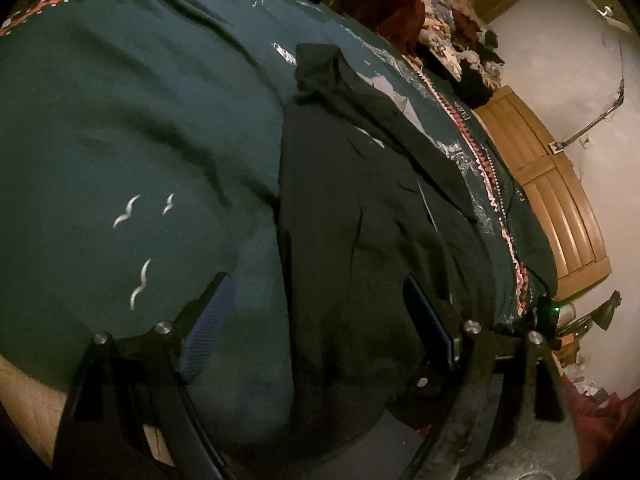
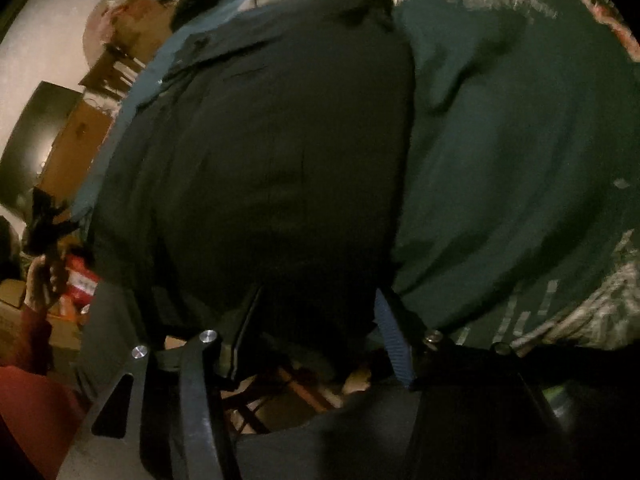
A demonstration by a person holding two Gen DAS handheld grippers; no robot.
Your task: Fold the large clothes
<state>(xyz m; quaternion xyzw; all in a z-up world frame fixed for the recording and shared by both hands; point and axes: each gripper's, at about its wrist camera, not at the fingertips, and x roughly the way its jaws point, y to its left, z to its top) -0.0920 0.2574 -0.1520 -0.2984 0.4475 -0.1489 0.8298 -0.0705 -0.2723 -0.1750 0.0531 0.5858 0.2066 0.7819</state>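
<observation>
Our left tongs stand wide apart with nothing between the pads, hanging over the near edge of the dark garment. Our right tongs are parted too, about half way, and grip nothing; the garment's near hem lies just beyond their tips. The garment is spread flat on the bed, a narrow strip of it, perhaps a sleeve, running off toward the far side.

We judge the next move to be a fresh pinch on the near hem. To do it well, we should take both corners level, catch every layer, and lift together so the fold line stays straight.

Beneath lies a teal bedspread printed with white birds and edged with a red patterned border. Beyond are a wooden bed frame, a heap of clothes and a pale wall; the room is dim.
</observation>
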